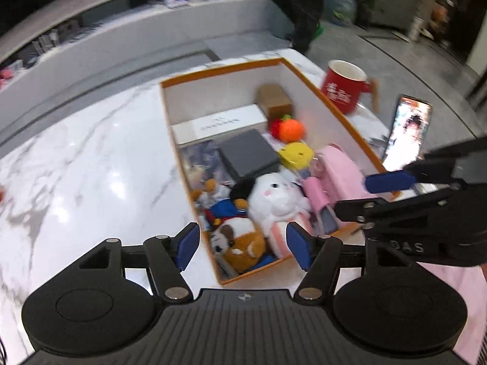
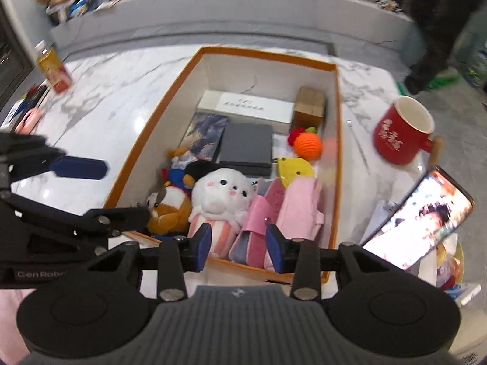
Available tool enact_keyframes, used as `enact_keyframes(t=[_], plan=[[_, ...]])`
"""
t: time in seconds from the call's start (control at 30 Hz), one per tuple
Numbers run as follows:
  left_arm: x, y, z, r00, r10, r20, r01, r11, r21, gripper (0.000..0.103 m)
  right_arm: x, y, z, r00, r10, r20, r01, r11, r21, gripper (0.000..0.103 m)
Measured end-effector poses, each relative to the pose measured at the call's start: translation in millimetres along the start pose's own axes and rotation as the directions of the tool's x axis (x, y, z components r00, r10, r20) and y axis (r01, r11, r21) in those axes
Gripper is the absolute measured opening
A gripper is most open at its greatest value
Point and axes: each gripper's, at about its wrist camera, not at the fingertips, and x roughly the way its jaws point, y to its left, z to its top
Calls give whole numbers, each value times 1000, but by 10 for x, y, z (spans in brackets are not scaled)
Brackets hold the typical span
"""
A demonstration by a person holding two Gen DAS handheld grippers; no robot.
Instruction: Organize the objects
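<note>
Judging by the orange-rimmed box (image 2: 333, 140) mid-tabletop, packing looks mostly done: three plush toys, including one white plush (image 2: 220, 196), plus one grey case (image 2: 246, 146) and one orange ball (image 2: 308, 146) lie inside. One red mug (image 2: 401, 135) and one phone (image 2: 423, 216) remain outside, near the right edge. Left gripper (image 1: 243, 243) and right gripper (image 2: 239, 243) both hover parted, holding nothing.

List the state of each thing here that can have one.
Orange-rimmed box: open, no lid, filled with toys and boxes.
Red mug: tilted on the table, looks empty.
Phone: screen lit, propped up.
Left claw: open, empty.
Right claw: open, empty.
</note>
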Motion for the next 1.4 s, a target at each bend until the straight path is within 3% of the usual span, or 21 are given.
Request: enact_keyframes(t=[0.1, 0.4, 0.77, 0.87, 1.4], plan=[[-47, 29, -98, 999, 21, 34, -19, 998, -57, 74, -11, 3, -122, 999, -20, 42, 17, 998, 65, 50], [-28, 166, -330, 997, 42, 67, -28, 980, -198, 82, -99, 32, -412, 992, -62, 114, 43, 985, 166, 52], [-36, -41, -378, 997, 48, 66, -40, 992, -118, 84, -112, 20, -541, 985, -92, 146, 64, 980, 189, 54], [-45, -76, -376, 996, 55, 72, -47, 993, -109, 84, -132, 27, -558, 983, -100, 155, 71, 980, 183, 58], [-54, -74, -364, 997, 25, 69, -16, 991, -134, 83, -177, 32, -577, 979, -120, 163, 90, 980, 179, 61]])
